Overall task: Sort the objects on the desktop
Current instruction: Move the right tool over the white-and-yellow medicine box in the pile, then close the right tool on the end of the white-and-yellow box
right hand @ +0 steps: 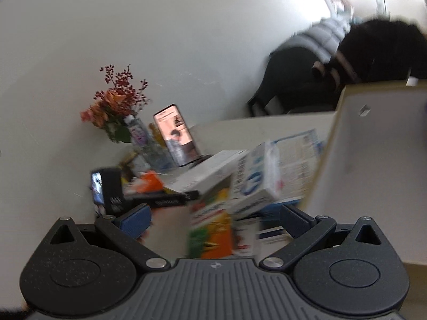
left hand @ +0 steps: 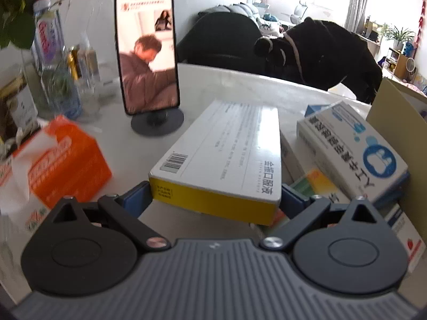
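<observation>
1. The white table [left hand: 149,157] spreads ahead of the left jaws, and a cardboard box flap [left hand: 395,112] rises to their right.
2. A long white medicine box with a yellow end [left hand: 221,157] sits between the left gripper's [left hand: 214,200] blue pads, which press on its near end from both sides, so the jaws are clamped on it.
3. An orange tissue pack [left hand: 66,160] lies left of and just ahead of the left jaws.
4. A blue and white medicine box [left hand: 355,146] lies right of the held box, atop other cartons.
5. A phone on a round stand [left hand: 148,56] stands upright beyond the jaws, to the left, its screen lit.
6. The right gripper [right hand: 213,220] has its jaws spread wide, with an orange and green carton [right hand: 210,229] between them, touching neither pad; the view is blurred.
7. A vase of flowers [right hand: 114,114] stands far ahead of the right jaws, to the left.
</observation>
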`<state>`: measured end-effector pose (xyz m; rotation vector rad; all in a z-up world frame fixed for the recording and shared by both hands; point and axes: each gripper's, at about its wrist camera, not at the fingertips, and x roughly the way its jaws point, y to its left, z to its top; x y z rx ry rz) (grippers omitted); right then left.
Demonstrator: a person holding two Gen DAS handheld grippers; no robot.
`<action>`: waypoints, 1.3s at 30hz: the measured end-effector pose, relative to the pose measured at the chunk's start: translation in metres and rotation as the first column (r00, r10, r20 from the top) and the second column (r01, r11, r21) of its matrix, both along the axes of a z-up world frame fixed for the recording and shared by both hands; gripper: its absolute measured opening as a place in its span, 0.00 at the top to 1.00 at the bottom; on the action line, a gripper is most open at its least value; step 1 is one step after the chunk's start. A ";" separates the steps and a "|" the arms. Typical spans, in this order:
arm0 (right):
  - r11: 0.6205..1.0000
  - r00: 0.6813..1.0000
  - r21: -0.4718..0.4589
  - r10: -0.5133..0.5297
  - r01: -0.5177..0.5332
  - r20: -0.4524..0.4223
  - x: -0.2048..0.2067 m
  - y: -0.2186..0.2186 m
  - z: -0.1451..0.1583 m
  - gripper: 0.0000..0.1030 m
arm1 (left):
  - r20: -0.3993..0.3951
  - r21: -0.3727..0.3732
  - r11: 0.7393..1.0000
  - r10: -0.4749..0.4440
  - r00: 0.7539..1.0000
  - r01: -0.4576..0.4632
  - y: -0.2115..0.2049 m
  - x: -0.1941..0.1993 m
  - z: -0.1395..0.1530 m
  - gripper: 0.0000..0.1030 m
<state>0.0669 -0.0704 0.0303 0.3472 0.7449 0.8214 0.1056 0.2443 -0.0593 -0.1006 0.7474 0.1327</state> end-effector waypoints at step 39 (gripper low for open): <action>0.999 0.951 -0.046 -0.015 0.001 -0.307 0.116 0.181 -0.064 0.23 | -0.041 -0.193 0.981 -0.001 0.999 -0.007 0.022 -0.015 -0.012 0.04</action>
